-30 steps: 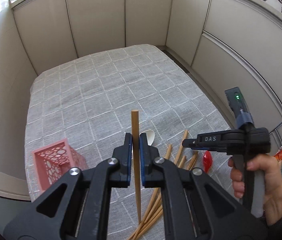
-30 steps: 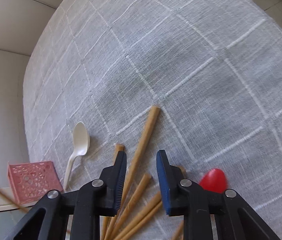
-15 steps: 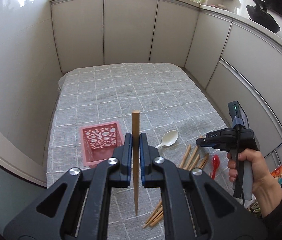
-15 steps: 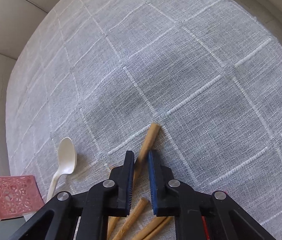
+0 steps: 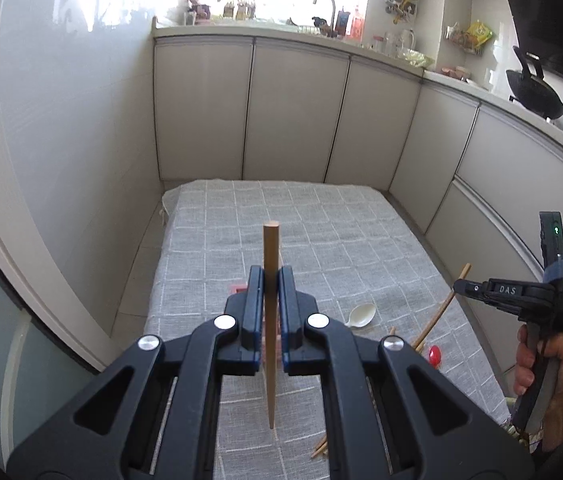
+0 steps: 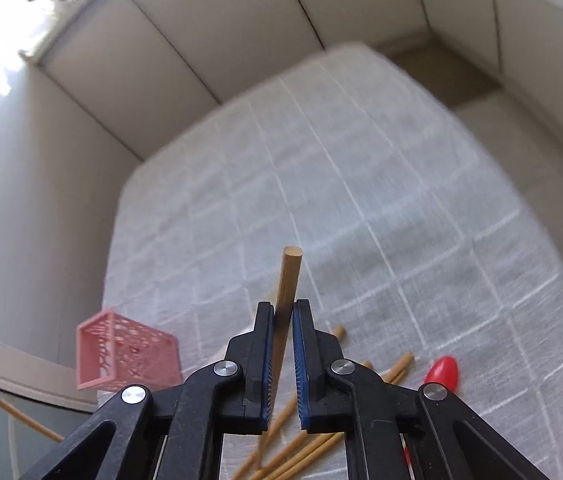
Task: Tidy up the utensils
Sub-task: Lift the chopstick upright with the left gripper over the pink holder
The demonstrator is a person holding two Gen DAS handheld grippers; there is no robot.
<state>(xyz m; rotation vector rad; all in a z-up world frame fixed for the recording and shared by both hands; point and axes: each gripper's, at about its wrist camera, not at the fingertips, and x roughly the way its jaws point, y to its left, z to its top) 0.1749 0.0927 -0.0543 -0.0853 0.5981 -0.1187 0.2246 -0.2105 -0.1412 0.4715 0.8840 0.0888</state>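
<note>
My left gripper [image 5: 268,276] is shut on a wooden chopstick [image 5: 270,252] held upright above the grey checked cloth [image 5: 241,216]. The pink basket [image 5: 237,289] is almost hidden behind its fingers; it shows plainly in the right wrist view [image 6: 121,354]. My right gripper [image 6: 282,312] is shut on another chopstick [image 6: 288,276], lifted off the table; it also shows in the left wrist view [image 5: 459,286]. Several chopsticks [image 6: 321,440], a red spoon [image 6: 441,372] and a white spoon [image 5: 361,315] lie on the cloth.
Beige cabinet fronts [image 5: 293,108] wall the table at the back and right. A white wall [image 5: 53,128] stands on the left. A counter with a tap, bottles and a wok [image 5: 537,96] runs above the cabinets.
My right gripper closed on a chopstick and lifted it off the pile. My left gripper rose and tilted up with its chopstick, now over the pink basket.
</note>
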